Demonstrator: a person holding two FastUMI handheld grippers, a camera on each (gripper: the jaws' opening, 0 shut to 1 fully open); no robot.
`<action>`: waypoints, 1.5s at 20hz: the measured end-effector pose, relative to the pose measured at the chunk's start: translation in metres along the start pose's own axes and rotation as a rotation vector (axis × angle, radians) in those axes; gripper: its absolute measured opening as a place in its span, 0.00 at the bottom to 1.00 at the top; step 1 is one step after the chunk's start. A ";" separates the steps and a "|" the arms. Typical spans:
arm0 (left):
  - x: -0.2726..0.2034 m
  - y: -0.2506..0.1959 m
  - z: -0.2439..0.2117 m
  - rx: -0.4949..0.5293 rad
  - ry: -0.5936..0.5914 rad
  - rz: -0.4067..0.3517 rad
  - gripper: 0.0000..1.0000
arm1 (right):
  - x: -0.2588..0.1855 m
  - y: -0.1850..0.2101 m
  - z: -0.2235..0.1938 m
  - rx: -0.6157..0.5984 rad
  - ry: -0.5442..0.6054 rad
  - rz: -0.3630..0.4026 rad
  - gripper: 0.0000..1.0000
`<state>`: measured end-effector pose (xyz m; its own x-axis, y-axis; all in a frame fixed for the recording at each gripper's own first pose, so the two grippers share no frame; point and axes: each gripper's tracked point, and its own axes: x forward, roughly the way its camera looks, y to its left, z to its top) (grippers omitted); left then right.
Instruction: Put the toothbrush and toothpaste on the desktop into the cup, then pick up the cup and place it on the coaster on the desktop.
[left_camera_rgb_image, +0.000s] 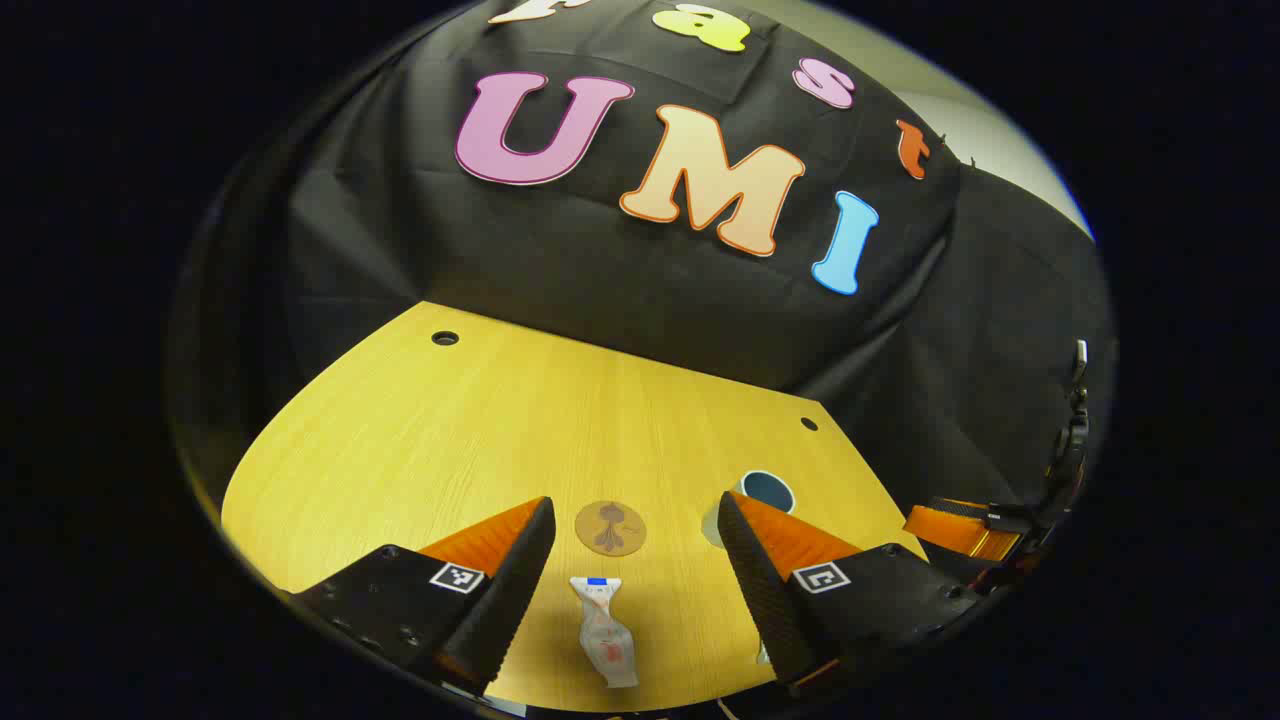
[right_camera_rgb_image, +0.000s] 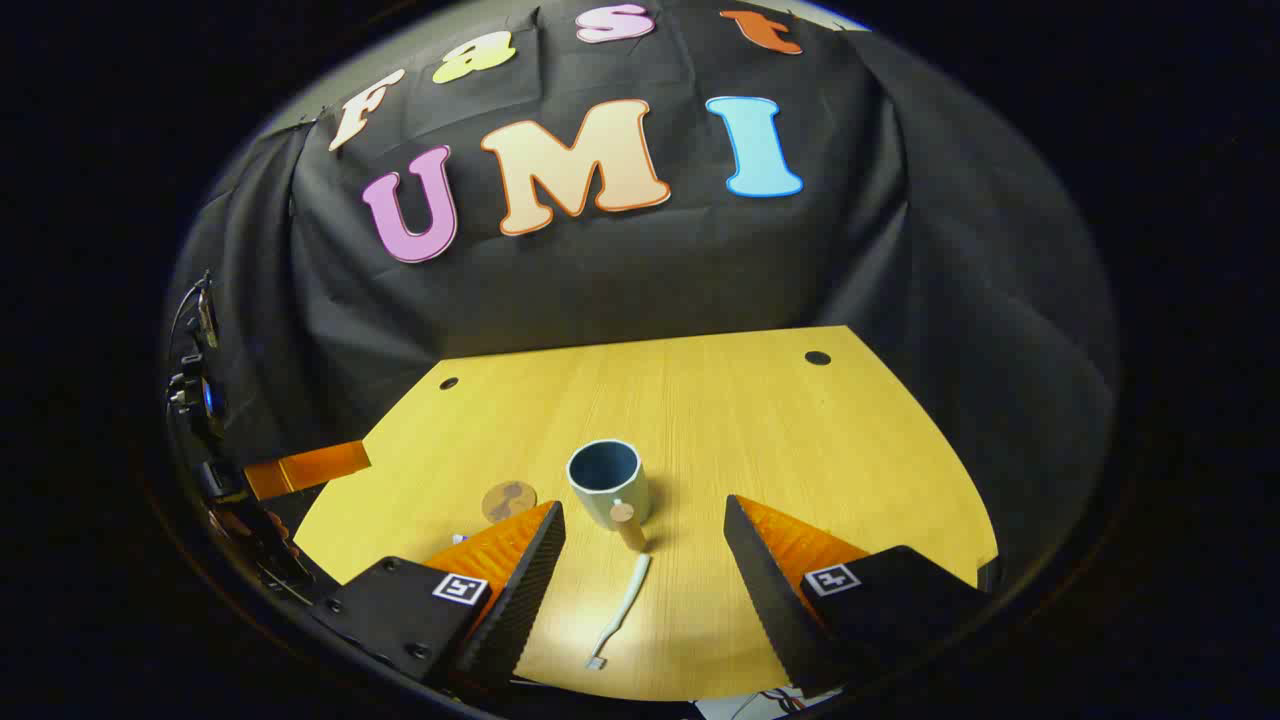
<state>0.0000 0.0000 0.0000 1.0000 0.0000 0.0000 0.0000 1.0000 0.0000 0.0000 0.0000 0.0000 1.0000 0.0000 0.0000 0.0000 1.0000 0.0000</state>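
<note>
Wood-grain desktop (right_camera_rgb_image: 760, 430) under round cup (right_camera_rgb_image: 607, 482), slim toothbrush (right_camera_rgb_image: 620, 610), crinkled toothpaste (left_camera_rgb_image: 606, 630); both tongs wide apart, empty.

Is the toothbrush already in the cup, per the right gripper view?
No. The toothbrush lies flat on the desktop, in front of the cup, between the open right gripper fingers.

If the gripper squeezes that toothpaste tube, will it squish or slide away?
The toothpaste tube looks crinkled and partly flattened, so it will probably squish and bend rather than stay stiff. It lies flat on the wooden desktop, so rolling seems unlikely. It looks small and probably light.
</note>
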 end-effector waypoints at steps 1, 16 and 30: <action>0.001 0.001 -0.001 0.001 0.001 0.008 0.95 | 0.003 0.002 -0.004 -0.006 0.017 0.011 0.94; 0.014 0.003 -0.024 0.004 0.072 0.047 0.95 | 0.024 0.013 -0.045 -0.049 0.195 0.067 0.98; -0.019 0.055 -0.056 0.033 0.163 0.172 0.96 | 0.066 0.017 -0.115 -0.080 0.517 -0.006 0.99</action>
<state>-0.0186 0.0546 -0.0565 0.9720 0.1732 -0.1585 -0.1679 0.9847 0.0462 0.0661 0.0174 -0.1149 0.8692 -0.0265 -0.4937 -0.0141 0.9968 -0.0783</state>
